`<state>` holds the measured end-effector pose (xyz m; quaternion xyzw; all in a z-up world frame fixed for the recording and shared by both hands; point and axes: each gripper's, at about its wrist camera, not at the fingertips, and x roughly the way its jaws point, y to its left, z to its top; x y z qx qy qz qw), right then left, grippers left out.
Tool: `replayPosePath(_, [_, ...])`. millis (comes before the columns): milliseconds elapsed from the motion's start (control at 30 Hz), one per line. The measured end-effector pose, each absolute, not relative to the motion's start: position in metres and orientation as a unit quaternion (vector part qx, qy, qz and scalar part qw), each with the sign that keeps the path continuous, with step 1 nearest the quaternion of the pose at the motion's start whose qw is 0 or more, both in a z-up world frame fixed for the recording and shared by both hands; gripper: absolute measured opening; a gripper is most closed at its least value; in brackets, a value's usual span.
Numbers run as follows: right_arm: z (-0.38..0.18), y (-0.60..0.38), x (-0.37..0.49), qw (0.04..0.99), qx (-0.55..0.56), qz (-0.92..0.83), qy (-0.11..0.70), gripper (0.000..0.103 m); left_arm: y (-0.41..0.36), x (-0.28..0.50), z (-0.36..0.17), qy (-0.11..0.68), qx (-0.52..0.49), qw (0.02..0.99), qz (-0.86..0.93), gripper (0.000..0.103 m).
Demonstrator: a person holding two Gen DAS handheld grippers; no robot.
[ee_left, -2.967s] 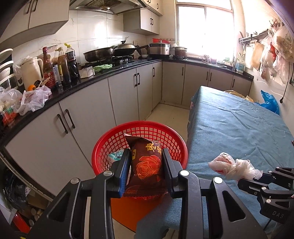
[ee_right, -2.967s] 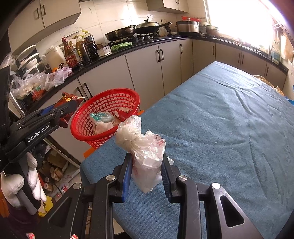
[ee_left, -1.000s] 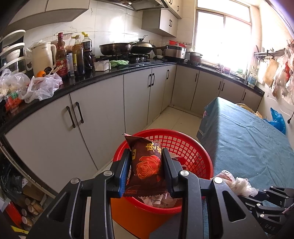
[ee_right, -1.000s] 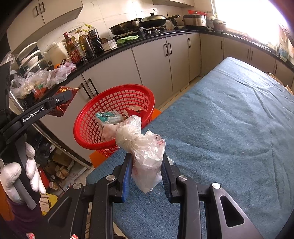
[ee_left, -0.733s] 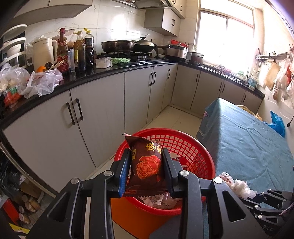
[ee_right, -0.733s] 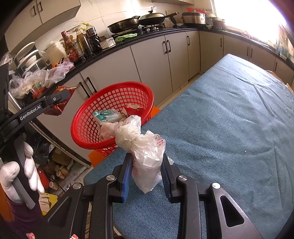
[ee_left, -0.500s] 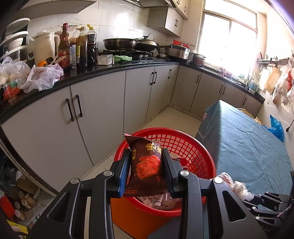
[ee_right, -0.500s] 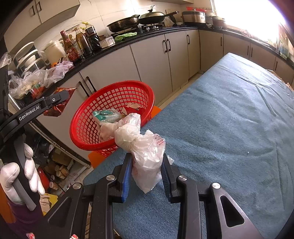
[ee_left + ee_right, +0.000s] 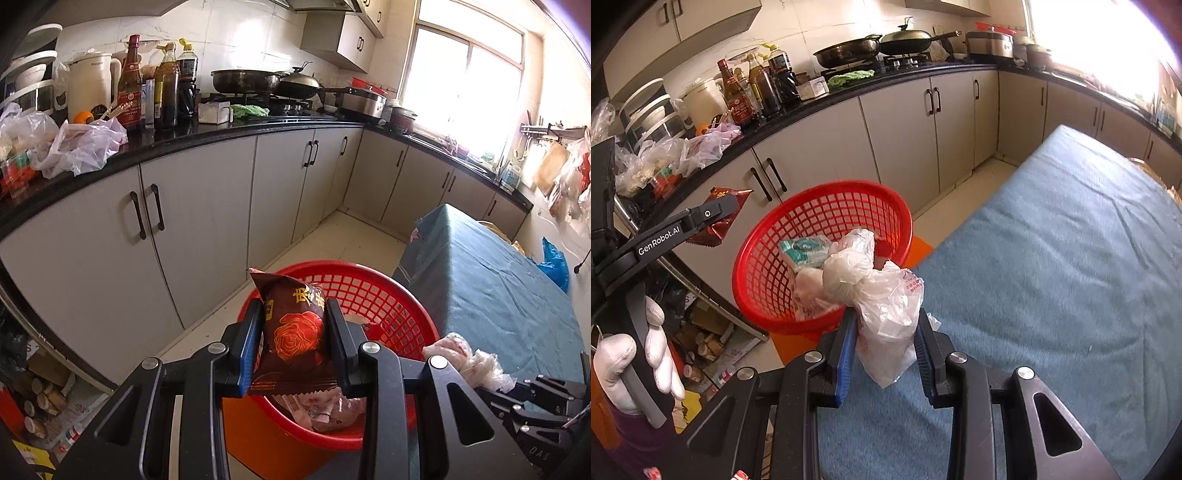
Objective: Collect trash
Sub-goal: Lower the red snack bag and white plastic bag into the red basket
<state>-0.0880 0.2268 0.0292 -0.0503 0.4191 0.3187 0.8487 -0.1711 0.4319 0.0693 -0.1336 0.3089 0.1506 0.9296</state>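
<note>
Pinching a brown snack packet (image 9: 295,332) between its jaws, the left gripper (image 9: 295,341) holds it upright above the near rim of the red basket (image 9: 388,295); beyond the jaws, the basket holds wrappers and crumpled plastic; the right gripper (image 9: 884,345) has its jaws clenched on a knotted white plastic bag (image 9: 882,299), whose top leans ahead over the basket's edge; beneath and to the right of those jaws spreads the blue-covered table (image 9: 1052,277); a gloved hand (image 9: 635,369) grips the left handle.
</note>
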Motion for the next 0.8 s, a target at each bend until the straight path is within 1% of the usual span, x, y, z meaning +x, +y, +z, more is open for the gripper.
replayPosePath(367, [0.039,0.261,-0.058,0.858,-0.045,0.33,0.391,0.033,0.431,-0.149,0.068,0.313,-0.119,0.93,0.151,0.033])
replayPosePath(800, [0.026,0.279,-0.035,0.854,-0.016,0.334,0.398,0.033,0.436,-0.126,0.052,0.329,-0.121,0.923,0.156,0.033])
